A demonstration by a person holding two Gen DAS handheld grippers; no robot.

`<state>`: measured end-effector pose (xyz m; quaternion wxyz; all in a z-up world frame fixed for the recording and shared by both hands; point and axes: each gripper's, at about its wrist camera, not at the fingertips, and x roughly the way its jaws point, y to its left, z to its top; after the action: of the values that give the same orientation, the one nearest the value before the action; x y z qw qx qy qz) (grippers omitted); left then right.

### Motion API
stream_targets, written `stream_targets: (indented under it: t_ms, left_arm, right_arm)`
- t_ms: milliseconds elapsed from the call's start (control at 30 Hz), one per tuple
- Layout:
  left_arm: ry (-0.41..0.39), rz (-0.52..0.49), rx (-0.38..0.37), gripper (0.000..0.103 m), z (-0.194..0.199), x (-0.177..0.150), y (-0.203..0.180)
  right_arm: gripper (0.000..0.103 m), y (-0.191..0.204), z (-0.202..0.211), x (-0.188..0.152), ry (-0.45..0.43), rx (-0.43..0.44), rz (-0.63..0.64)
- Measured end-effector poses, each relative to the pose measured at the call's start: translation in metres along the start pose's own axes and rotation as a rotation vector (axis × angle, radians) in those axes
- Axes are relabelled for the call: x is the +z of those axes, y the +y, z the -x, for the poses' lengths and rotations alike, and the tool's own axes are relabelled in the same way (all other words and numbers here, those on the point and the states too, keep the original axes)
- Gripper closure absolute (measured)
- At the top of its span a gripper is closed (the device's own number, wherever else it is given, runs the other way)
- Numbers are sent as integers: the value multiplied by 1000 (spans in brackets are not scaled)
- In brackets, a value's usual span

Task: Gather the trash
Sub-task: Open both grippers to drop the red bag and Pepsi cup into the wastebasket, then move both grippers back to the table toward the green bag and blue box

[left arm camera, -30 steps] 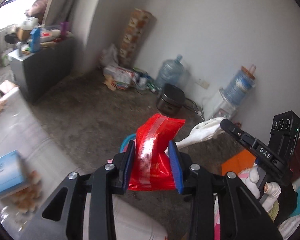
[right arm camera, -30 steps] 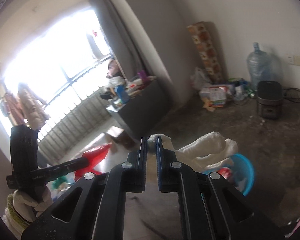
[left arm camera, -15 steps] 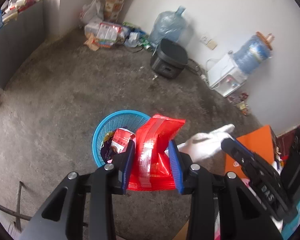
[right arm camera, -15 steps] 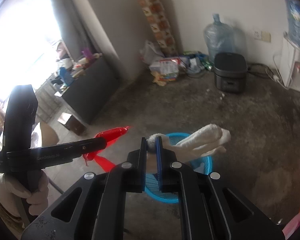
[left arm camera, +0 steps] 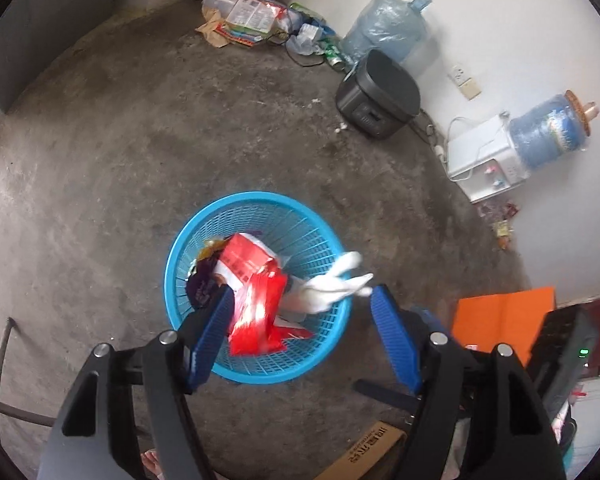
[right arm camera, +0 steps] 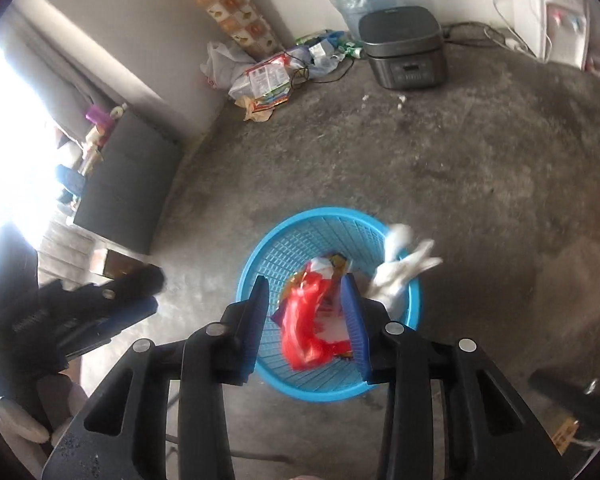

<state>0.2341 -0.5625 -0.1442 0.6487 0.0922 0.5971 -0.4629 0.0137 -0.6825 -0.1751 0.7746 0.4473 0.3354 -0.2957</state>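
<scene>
red wrapper [left arm camera: 256, 312] dropping into the blue basket [left arm camera: 204, 220] on the floor, white crumpled tissue [left arm camera: 332, 284] at its right rim, half over the edge. left tongs [left arm camera: 300, 340] spread wide, holding nothing; right tongs [right arm camera: 306, 320] also parted and empty, both above the basket. best to hold centred over the opening while pieces fall, then check the tissue, likely to slip outside. rice cooker [left arm camera: 376, 96] well apart by the wall.
</scene>
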Motion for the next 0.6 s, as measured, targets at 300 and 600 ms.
stream_targets:
  t_ms: [300,600]
  left_arm:
    - [-160,-87,-35,35,68,-8,-17]
    - [-419,-120,-70,25,188,-59,-6]
  right_arm:
    - [66,-4,30,1,-54,37,-9]
    - [62,35,72,-17,-118,113,129]
